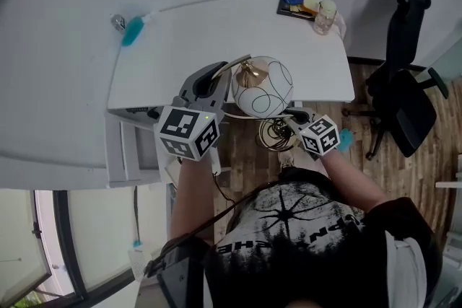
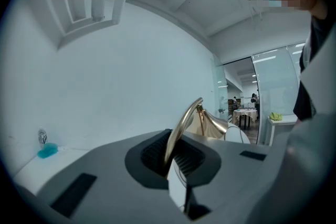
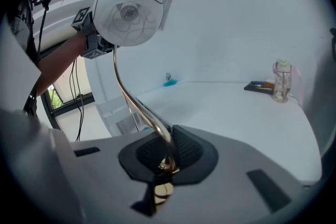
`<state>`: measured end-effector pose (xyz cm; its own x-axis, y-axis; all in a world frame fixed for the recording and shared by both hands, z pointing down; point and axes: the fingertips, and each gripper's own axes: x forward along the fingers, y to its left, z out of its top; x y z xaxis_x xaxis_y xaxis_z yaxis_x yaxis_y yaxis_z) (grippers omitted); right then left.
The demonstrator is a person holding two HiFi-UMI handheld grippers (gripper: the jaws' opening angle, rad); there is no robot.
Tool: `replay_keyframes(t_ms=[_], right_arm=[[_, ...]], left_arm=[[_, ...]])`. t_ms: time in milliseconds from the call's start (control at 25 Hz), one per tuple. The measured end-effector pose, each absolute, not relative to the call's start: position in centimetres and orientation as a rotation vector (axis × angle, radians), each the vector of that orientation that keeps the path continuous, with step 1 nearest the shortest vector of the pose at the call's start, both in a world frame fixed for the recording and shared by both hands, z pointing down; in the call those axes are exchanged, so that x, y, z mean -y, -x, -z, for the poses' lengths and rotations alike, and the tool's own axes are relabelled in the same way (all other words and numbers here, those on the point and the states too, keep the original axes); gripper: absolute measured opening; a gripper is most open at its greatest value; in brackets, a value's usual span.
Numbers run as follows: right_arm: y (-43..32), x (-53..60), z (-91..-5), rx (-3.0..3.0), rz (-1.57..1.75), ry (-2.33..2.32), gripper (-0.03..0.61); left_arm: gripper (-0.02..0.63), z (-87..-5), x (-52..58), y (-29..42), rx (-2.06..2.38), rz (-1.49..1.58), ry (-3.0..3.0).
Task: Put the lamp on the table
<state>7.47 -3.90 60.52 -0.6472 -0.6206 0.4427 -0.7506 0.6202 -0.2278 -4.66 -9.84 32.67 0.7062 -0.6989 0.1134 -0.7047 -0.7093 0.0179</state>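
The lamp has a white globe shade [image 1: 262, 86] with thin black lines, a curved brass stem [image 3: 131, 102] and a brass wire base [image 1: 276, 133]. It hangs in the air over the near edge of the white table [image 1: 216, 32]. My left gripper [image 1: 220, 79] is shut on the upper curve of the stem [image 2: 181, 123], just beside the brass cap [image 2: 210, 123] of the shade. My right gripper [image 1: 294, 117] is shut on the stem's lower end near the base. In the right gripper view the globe [image 3: 128, 10] stands high above my right gripper [image 3: 165, 157].
A clear bottle [image 1: 325, 16] and a dark flat item [image 1: 294, 6] sit at the table's far right corner. A teal brush [image 1: 133, 30] lies at its far left. A black office chair [image 1: 404, 83] stands right of the table, and a white drawer unit [image 1: 126, 148] under its left side.
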Motion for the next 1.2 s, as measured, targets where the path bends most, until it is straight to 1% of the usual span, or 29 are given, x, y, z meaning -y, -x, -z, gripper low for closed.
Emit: replay_keyframes(t_ms=[360,920,1200], right_arm=[[-8.9,11.5,-60.4,2.556,-0.549,-0.978,0.021],[-11.0,20.0,-60.6,2.597,-0.552,-0.856,0.021],[-11.1,21.7,-60.7,2.609,-0.530,-0.838,0.021]], left_arm=[[0.016,-32.4,16.3,3.3,1.285,-0.164,-2.795],[0.016,-32.3,24.1,0.9,1.401,-0.193,-2.737],[0.016,-32.4,24.9,1.0,1.426,-0.186,-2.727]])
